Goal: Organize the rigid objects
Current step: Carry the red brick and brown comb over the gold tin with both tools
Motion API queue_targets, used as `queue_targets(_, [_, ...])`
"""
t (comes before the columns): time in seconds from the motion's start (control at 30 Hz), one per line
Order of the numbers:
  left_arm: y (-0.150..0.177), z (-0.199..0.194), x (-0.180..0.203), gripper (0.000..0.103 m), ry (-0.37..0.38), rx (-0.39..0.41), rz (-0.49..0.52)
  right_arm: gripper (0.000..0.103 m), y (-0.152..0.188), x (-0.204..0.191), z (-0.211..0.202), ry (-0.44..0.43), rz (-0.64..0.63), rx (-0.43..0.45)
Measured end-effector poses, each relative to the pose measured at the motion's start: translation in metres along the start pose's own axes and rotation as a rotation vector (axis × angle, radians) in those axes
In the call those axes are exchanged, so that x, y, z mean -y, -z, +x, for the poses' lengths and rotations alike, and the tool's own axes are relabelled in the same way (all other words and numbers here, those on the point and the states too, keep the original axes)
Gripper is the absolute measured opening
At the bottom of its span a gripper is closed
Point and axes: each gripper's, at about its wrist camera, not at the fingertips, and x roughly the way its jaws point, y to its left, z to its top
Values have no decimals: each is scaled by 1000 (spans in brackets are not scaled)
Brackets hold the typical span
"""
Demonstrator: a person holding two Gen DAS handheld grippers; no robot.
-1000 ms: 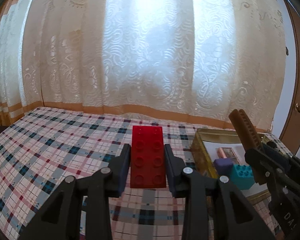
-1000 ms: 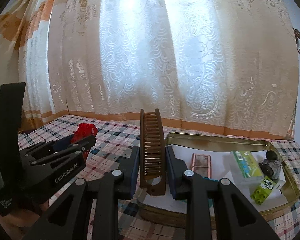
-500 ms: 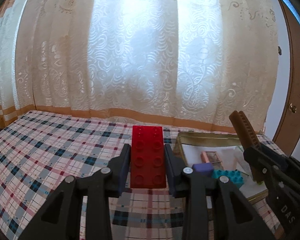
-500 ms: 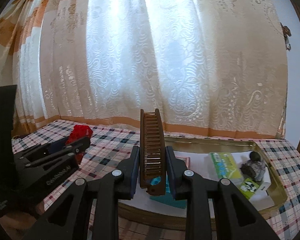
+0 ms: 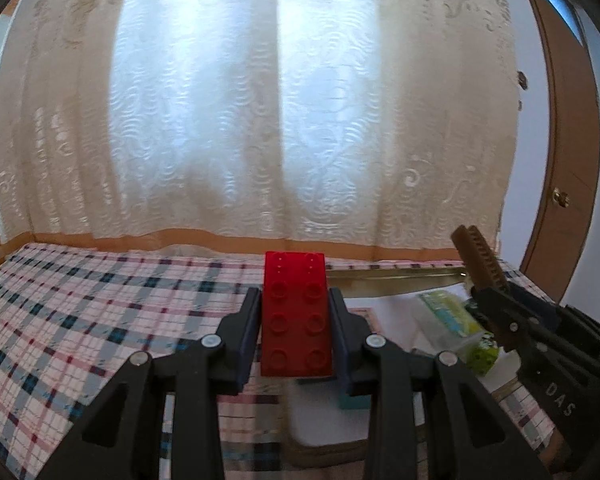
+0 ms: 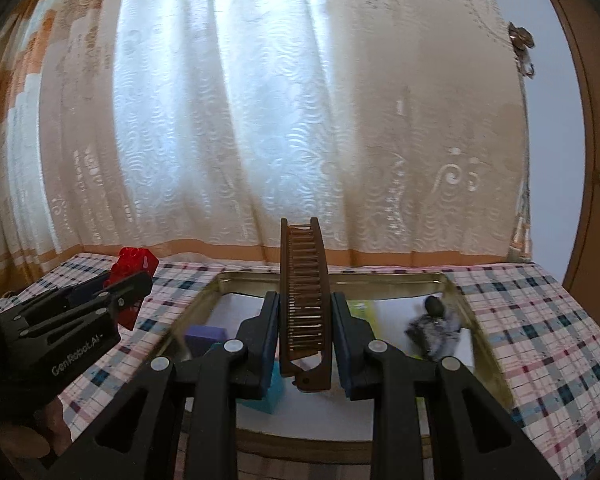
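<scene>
Both hand-held grippers have swung over toward the gold tray (image 6: pixel 466 312), left hand-held gripper (image 5: pixel 296 316) clamping the stiff, light red brick (image 5: pixel 296 314) by its long sides, right hand-held gripper (image 6: pixel 305 322) pinching the rigid brown comb (image 6: pixel 305 300) low on its spine.

far: cream lace curtain (image 5: pixel 300 120) with orange band along its hem, daylight glowing through the middle | right: brown wooden door (image 6: pixel 596 160) with a brass knob, pale wall beside it | near: worktop under plaid cloth (image 5: pixel 80 312) in pink, white, blue
</scene>
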Motion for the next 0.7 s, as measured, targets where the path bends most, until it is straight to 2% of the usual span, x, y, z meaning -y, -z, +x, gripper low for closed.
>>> queue_targets(0.23, [-1,9,32,32,41,-11,36,28,-2,22,-3,30,13,7])
queue_targets(0.7, [-2,18,62,32,66,-24,56,28,-4,55,-4,78,27,4])
